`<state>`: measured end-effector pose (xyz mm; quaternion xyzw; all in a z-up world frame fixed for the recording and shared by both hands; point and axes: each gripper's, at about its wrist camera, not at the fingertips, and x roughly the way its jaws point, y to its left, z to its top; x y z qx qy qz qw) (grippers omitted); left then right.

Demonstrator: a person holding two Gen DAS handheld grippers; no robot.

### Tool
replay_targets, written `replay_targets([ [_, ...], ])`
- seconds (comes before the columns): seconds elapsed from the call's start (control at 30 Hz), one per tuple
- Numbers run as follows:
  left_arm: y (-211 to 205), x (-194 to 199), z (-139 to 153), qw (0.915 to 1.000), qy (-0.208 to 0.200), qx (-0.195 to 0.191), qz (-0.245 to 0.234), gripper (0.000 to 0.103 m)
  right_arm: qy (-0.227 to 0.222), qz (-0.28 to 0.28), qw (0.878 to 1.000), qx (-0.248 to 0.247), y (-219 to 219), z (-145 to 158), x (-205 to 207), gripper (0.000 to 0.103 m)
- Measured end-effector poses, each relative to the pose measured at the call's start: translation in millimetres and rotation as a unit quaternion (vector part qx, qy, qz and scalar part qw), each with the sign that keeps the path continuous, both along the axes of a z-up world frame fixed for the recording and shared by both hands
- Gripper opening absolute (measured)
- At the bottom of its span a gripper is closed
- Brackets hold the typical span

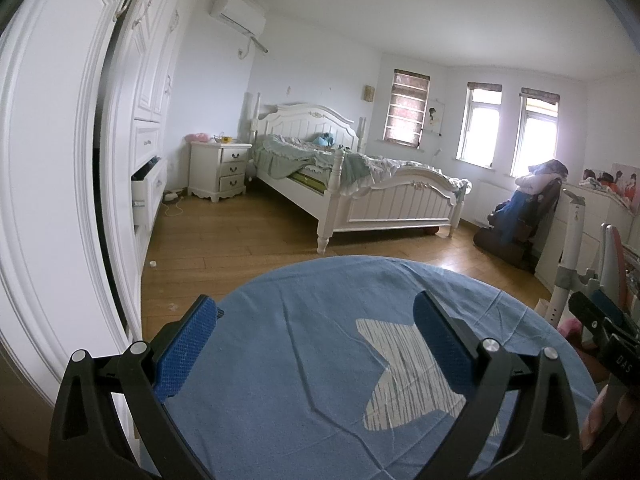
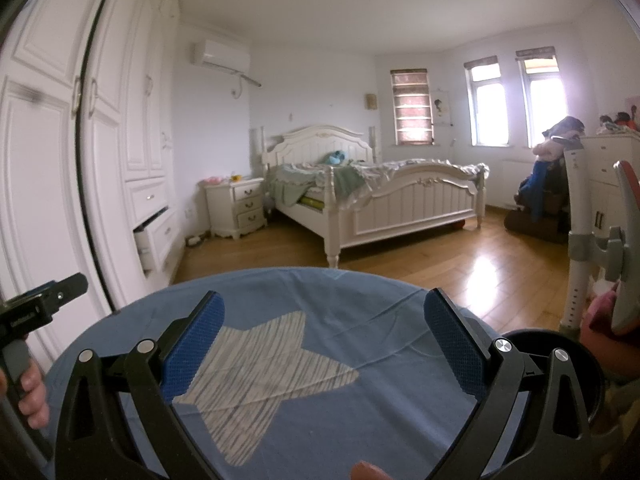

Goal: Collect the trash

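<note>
My left gripper (image 1: 316, 312) is open and empty above a blue cloth (image 1: 304, 360) with a white striped star (image 1: 404, 376). My right gripper (image 2: 324, 308) is also open and empty above the same cloth (image 2: 360, 312) and star (image 2: 256, 364). A small white scrap (image 1: 152, 264) lies on the wooden floor beside the wardrobe, and a fainter speck (image 1: 173, 307) lies nearer. A black round bin (image 2: 560, 364) shows at the lower right of the right wrist view, partly hidden behind the right finger. The right gripper's body shows at the right edge of the left wrist view (image 1: 600, 328).
A white wardrobe (image 1: 60, 160) with an open drawer (image 1: 146, 188) stands left. A white bed (image 1: 360, 184), a nightstand (image 1: 220, 168), a chair with clothes (image 1: 528, 208) and a white pole stand (image 2: 580, 240) surround the wooden floor (image 1: 240, 232).
</note>
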<state>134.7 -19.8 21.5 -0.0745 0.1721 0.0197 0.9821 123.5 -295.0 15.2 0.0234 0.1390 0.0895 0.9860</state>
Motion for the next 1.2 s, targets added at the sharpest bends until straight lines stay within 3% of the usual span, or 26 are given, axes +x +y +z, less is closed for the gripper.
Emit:
replay_targets([
  [1.2,-7.0,-5.7,1.4,1.0,0.0,-0.001,0.007,0.098,0.0,0.0,1.0,-0.001,1.9,0.1,0.0,0.098],
])
